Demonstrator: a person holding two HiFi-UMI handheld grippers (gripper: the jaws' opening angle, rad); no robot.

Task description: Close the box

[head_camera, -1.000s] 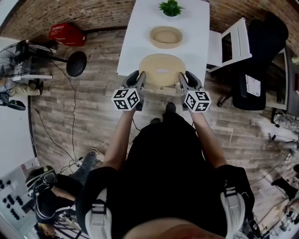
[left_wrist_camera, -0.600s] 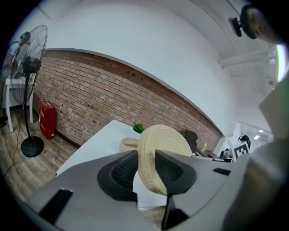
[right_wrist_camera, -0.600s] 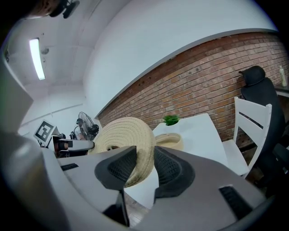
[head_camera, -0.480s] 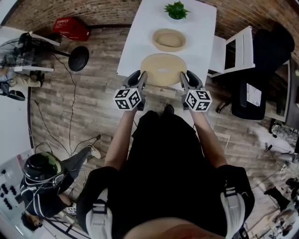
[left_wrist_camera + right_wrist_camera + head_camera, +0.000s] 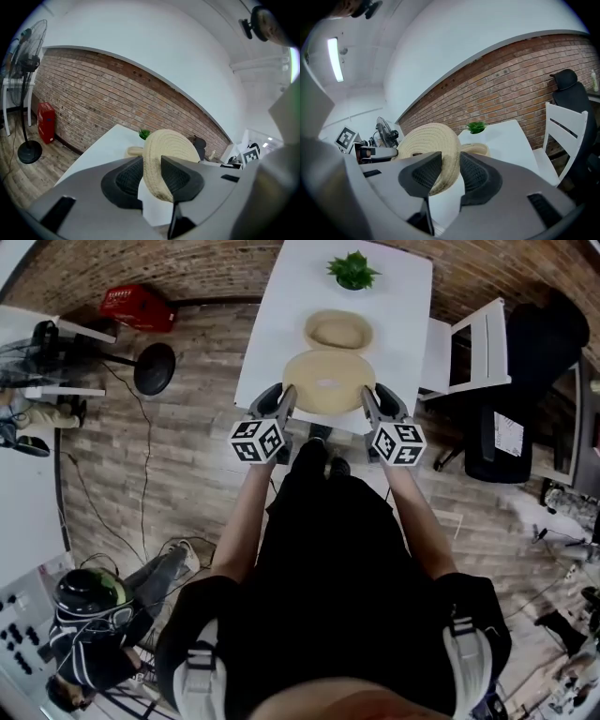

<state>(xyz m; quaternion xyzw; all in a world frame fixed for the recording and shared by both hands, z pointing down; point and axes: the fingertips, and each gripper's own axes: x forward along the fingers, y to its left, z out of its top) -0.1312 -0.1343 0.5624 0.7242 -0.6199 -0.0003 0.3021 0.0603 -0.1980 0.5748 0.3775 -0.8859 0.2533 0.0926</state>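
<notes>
Box, round, pale woven straw, open at the top [image 5: 338, 331]: stands mid-way along the long white table [image 5: 272, 324], just beyond the lid, not yet covered.

1. Left gripper [image 5: 152, 174]: jaws clamped on the left rim of the flat round woven straw lid [image 5: 328, 381], with a pad on each face.
2. Right gripper [image 5: 449, 176]: clamped the same way on the right rim. The 2 grippers hold the lid between them over the table's near end.

Handling note: the step in hand looks to be bringing the lid onto the box. Keep both grips level, centre the lid over the mouth, lower until it seats all round, then free both sides together. An uneven release could tip it.

Surroundings:
- small green potted plant [image 5: 352, 269] at the far end, apart from the box
- white folding chair [image 5: 469, 334] right of the table
- black office chair [image 5: 539, 362] further right
- red case [image 5: 137, 307] and black pedestal fan [image 5: 153, 368] on the floor at left

Nothing lies between lid and box.
</notes>
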